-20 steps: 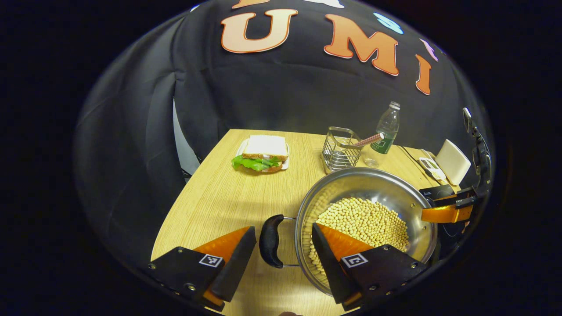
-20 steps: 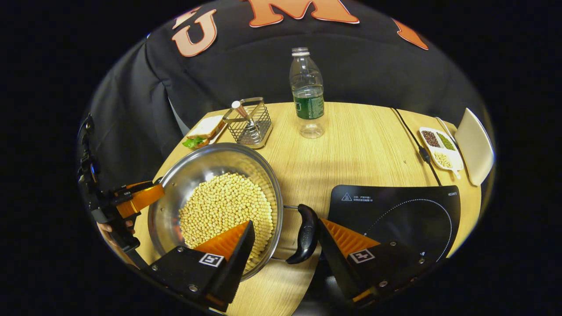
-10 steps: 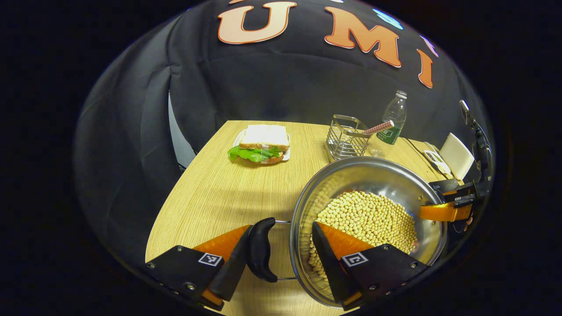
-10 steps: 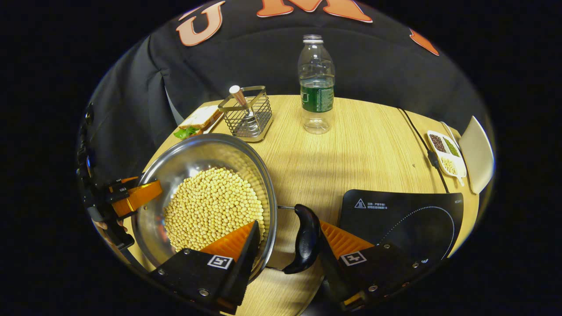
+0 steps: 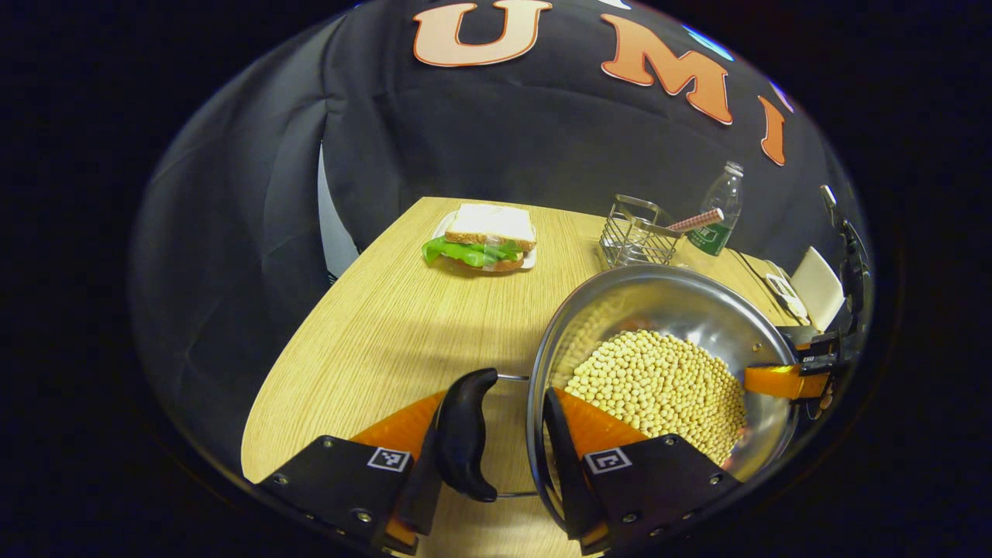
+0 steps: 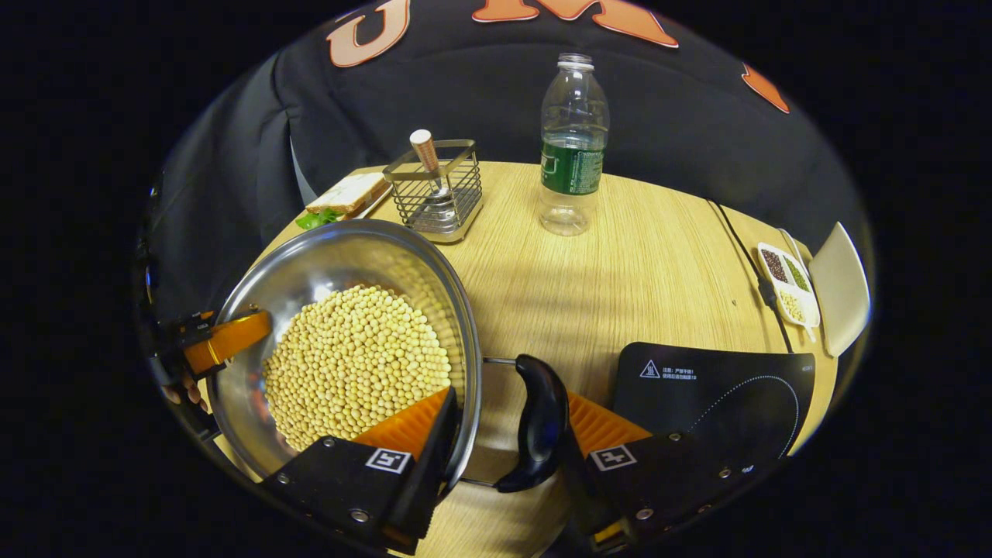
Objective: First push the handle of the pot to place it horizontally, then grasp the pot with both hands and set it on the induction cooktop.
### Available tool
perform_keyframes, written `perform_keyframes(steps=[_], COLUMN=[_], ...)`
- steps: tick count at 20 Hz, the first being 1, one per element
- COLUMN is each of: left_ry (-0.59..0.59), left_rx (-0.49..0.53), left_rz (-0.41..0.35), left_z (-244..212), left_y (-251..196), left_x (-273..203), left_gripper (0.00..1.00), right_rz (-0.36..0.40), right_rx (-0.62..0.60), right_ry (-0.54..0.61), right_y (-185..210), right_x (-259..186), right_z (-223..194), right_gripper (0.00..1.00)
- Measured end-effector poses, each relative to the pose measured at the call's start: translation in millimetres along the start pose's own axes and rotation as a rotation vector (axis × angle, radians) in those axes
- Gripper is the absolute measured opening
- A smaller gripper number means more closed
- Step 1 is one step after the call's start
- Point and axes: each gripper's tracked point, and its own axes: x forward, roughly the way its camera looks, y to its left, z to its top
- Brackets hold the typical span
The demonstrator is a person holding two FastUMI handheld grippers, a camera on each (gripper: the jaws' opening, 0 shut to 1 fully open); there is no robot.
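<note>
**Pot gripped at both handles**

Bench (image 6: 659,263): wooden.
Pot (image 6: 310,271): steel, holding soybeans, beside induction cooktop (image 6: 721,395).
Left tool (image 5: 496,457): closed across handle (image 5: 463,434) and rim.
Right tool (image 6: 504,449): likewise clamped on opposite handle (image 6: 540,422).

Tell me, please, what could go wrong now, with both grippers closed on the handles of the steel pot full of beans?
1. The round steel pot is heaped with yellow beans; a tilt could spill them.
2. The left gripper and right gripper each pinch one black side handle against the rim; a slip may drop the pot.
3. The black induction cooktop lies to the side; the pot could clip its edge.
</note>
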Motion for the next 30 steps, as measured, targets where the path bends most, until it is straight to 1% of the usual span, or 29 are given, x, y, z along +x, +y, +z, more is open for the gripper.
perform_keyframes(steps=[1, 2, 3, 4, 5, 9, 10, 11, 13, 16, 20, 24, 27, 28, 29, 30], left_ry=[-0.006, -0.017, -0.027, -0.021, -0.027, -0.042, -0.053, -0.066, -0.087, -0.129, -0.152, -0.185, -0.210, -0.214, -0.219, -0.223], left_rx=[0.001, -0.001, -0.005, -0.009, 0.000, -0.006, -0.008, -0.006, 0.011, 0.027, 0.028, 0.055, 0.079, 0.084, 0.090, 0.097], left_rz=[0.003, 0.009, 0.018, 0.028, 0.035, 0.056, 0.063, 0.066, 0.067, 0.069, 0.061, 0.053, 0.039, 0.033, 0.024, 0.016], left_z=[0.9, 4.4, 6.4, 3.5, 3.3, 5.8, 10.0, 15.9, 26.7, 41.9, 51.8, 63.2, 74.4, 77.5, 80.2, 82.6], left_y=[0.7, 0.7, 1.2, -0.3, -1.4, -6.4, -6.8, -7.9, -16.7, -36.2, -58.5, -74.9, -104.1, -113.6, -121.9, -131.0], left_x=[-0.8, -2.0, -2.1, -3.2, -4.8, -21.7, -32.1, -43.3, -63.7, -85.5, -105.1, -123.9, -132.5, -133.8, -133.9, -134.9], left_gripper=[0.67, 0.66, 0.65, 0.60, 0.59, 0.60, 0.60, 0.60, 0.60, 0.60, 0.60, 0.60, 0.60, 0.62, 0.60, 0.60], right_rz=[0.003, 0.004, 0.001, -0.004, -0.007, 0.005, 0.007, 0.008, 0.010, 0.009, 0.002, -0.003, -0.014, -0.018, -0.023, -0.029], right_rx=[-0.003, -0.005, -0.004, 0.001, 0.005, 0.041, 0.037, 0.034, 0.041, 0.046, 0.050, 0.070, 0.092, 0.102, 0.110, 0.113], right_ry=[-0.004, -0.008, -0.008, -0.008, -0.012, -0.036, -0.051, -0.064, -0.089, -0.119, -0.149, -0.178, -0.201, -0.208, -0.212, -0.215], right_y=[-0.5, -0.5, -1.3, -1.4, -0.9, -1.1, -3.3, -8.0, -12.3, -9.3, -7.9, -8.8, -8.7, -8.2, -7.9, -7.4], right_x=[0.8, -0.1, -0.1, -1.4, 1.0, -1.3, -2.2, -5.3, -11.0, -6.6, -6.2, -5.8, -7.2, -8.6, -8.6, -10.5], right_z=[0.5, 1.8, 2.3, 2.5, 3.0, 6.6, 7.6, 8.3, 11.8, 9.2, 6.3, 3.5, 0.2, 0.2, -0.8, -2.5], right_gripper=[0.68, 0.67, 0.61, 0.63, 0.61, 0.57, 0.52, 0.56, 0.56, 0.56, 0.56, 0.56, 0.56, 0.56, 0.56, 0.55])
